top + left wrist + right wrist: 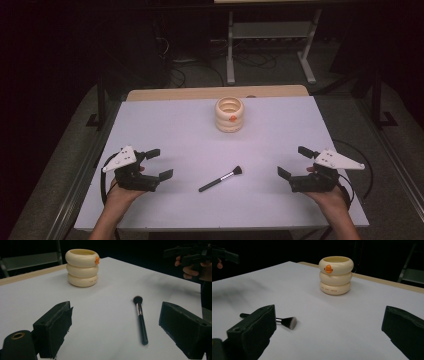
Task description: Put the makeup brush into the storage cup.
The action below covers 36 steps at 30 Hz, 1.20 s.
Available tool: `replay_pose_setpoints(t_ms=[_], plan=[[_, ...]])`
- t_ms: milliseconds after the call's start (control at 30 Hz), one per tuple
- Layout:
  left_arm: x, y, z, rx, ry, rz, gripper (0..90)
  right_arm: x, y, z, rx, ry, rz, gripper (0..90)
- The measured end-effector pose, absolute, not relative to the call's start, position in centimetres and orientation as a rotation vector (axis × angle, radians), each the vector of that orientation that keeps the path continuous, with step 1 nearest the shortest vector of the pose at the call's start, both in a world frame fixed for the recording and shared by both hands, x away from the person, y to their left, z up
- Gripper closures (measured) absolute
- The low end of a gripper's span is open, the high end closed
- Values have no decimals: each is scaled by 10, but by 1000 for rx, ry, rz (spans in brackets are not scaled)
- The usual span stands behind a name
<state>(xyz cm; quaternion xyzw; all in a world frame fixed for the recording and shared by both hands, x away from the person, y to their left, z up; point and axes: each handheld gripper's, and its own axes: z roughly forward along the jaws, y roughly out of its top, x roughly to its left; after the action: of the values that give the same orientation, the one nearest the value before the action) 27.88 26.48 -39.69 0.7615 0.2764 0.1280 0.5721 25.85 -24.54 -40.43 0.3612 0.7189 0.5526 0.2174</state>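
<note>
The white bench (190, 135) is the one evenly lit area in all three views, while the room around it falls away into near black with a faint purple cast at the corners of the high view. Light seems to come from above: the cream ringed pot (82, 267) and the makeup brush (140, 317) cast only short, soft shadows, and there is no harsh glare on the surface. In both gripper views the near black jaws are soft and out of focus, the pictures are slightly grainy, and a blurred grey shadow smears the bench in front of the far hand-held gripper (190, 253).
</note>
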Motion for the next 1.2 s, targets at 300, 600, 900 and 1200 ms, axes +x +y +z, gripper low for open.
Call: replay_pose_setpoints(t_ms=[300, 600, 900, 1200], plan=[[283, 263, -395, 1784, 634, 277, 107, 258, -245, -405, 999, 1994, 1532, 0], [285, 259, -392, 1799, 615, 278, 122, 258, -245, -405, 999, 1988, 1533, 0], [288, 256, -390, 1811, 602, 276, 121, 258, -244, -405, 1001, 1992, 1533, 0], [291, 250, -388, 1822, 586, 256, 121, 259, -242, -405, 984, 1988, 1537, 0]])
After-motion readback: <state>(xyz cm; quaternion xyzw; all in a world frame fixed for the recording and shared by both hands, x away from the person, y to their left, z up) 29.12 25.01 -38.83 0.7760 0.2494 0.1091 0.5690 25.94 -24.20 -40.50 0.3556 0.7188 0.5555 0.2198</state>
